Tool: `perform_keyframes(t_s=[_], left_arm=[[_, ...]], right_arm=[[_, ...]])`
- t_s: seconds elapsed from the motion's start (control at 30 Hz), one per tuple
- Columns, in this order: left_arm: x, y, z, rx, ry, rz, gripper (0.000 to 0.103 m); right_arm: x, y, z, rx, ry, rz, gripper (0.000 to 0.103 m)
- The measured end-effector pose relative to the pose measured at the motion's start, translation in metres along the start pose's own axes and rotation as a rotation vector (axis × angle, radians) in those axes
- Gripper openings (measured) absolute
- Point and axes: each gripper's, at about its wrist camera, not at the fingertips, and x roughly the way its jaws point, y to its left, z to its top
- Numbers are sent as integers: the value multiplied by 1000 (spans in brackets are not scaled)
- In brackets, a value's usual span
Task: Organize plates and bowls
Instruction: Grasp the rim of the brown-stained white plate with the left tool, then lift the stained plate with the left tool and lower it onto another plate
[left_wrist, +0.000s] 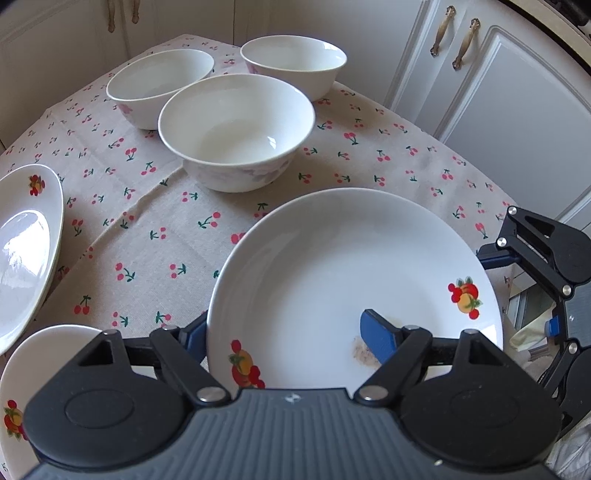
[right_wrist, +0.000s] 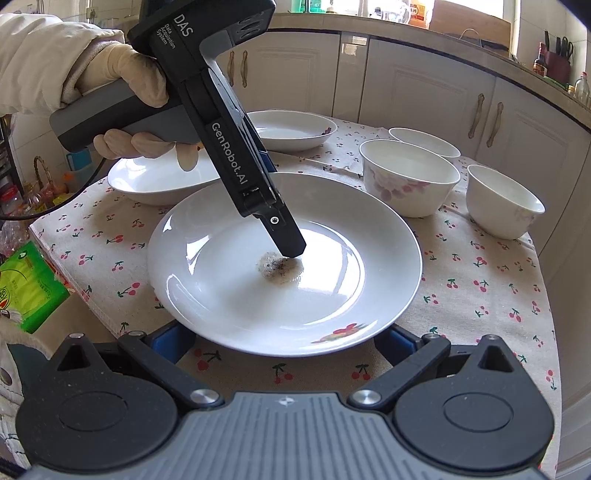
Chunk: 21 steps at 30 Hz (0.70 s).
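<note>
The fruit-printed plate (left_wrist: 351, 258) lies right under my left fingers (left_wrist: 288, 332); one blue pad stands inside its well beside a brownish smear (right_wrist: 279, 267), the other sits outside the rim on my left, so the rim wall runs between them. They stand at a middling spread; I cannot tell whether the pads press yet. My right fingers (right_wrist: 282, 341) are spread wide and low at the plate's opposite edge, one to each side, gripping nothing. The plate is round, so no long axis to line up; my left hand is the one better placed to take it. It is glazed white ceramic, shallow, glossy and probably slippery at the sloped rim. Two like plates (left_wrist: 26, 240) wait further left on the cherry-print cloth (left_wrist: 147, 240) over the counter; three deep white bowls (left_wrist: 236, 133) cluster beyond.
</note>
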Motion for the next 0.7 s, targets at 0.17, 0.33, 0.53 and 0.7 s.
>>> perform_keyframes(t_s=[0.17,0.33,0.53,0.7], left_arm=[[-7,1,-1,-15,-19,-3,81],[-21,3,-1,-23,-49,8,81],[-45,13,-8,-53,-86,46,81],[-65,29,-23,-108,-108,95,81]], right_arm=[[-5,-1,5,-2,-7,5,103],[-9,-1,13,-14,-25,5,103],[-6,2,31,-47,-47,31,103],[7,9,50,-78,-62,83,103]])
